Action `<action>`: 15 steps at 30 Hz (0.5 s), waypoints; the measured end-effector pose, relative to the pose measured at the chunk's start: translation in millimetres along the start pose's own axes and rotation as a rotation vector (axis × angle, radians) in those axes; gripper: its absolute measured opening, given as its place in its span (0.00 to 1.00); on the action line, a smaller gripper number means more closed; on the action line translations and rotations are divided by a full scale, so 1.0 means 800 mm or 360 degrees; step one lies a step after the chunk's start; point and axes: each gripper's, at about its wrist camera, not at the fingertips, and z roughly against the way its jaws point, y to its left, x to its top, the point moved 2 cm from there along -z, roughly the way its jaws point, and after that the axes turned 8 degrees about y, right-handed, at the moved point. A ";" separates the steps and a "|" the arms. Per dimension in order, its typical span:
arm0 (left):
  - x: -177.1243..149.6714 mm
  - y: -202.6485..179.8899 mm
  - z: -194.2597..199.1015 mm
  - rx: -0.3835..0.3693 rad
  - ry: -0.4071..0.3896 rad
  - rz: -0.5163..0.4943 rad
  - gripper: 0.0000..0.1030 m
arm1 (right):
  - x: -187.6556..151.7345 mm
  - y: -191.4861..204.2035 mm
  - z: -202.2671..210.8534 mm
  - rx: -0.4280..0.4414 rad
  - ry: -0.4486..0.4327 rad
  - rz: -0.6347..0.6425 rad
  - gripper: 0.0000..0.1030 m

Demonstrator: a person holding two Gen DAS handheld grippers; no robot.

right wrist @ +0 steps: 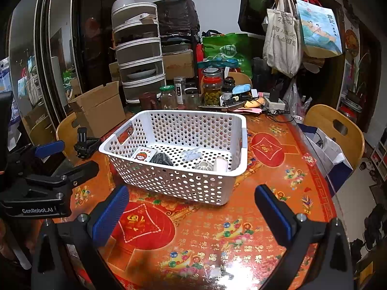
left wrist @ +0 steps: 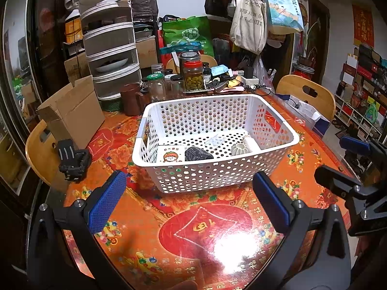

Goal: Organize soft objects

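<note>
A white perforated basket [left wrist: 212, 176] [right wrist: 176, 183] stands on the red patterned table. Inside lie a small tissue pack with a cartoon face [left wrist: 169, 155] [right wrist: 143, 155], a black soft lump [left wrist: 197, 154] [right wrist: 161, 158], a clear plastic packet [left wrist: 215, 140] [right wrist: 191, 155], a grey ribbed round object [left wrist: 240, 148] [right wrist: 205, 166] and a white roll [left wrist: 251, 143] [right wrist: 221, 163]. My left gripper [left wrist: 188, 203] is open and empty in front of the basket; it also shows at the left of the right wrist view [right wrist: 52, 158]. My right gripper [right wrist: 191, 213] is open and empty; it shows at the right of the left wrist view [left wrist: 343, 162].
A black clip-like mount [left wrist: 72, 159] [right wrist: 84, 143] lies left of the basket. An open cardboard box [left wrist: 72, 113] [right wrist: 99, 107] stands behind it. Jars [left wrist: 193, 75], a brown mug [left wrist: 130, 99] and stacked food covers [left wrist: 111, 48] crowd the far side. Wooden chairs [left wrist: 304, 94] surround the table.
</note>
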 end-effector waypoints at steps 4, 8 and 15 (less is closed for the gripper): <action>-0.002 0.001 -0.004 -0.0005 0.0009 0.0005 1.00 | 0.000 0.000 -0.003 0.0000 0.0009 0.0003 1.00; -0.002 0.002 -0.007 -0.0008 0.0017 0.0007 1.00 | 0.000 -0.001 -0.004 0.0000 0.0015 0.0003 1.00; -0.002 0.002 -0.007 -0.0009 0.0018 0.0007 1.00 | 0.001 -0.001 -0.004 0.0000 0.0013 0.0002 1.00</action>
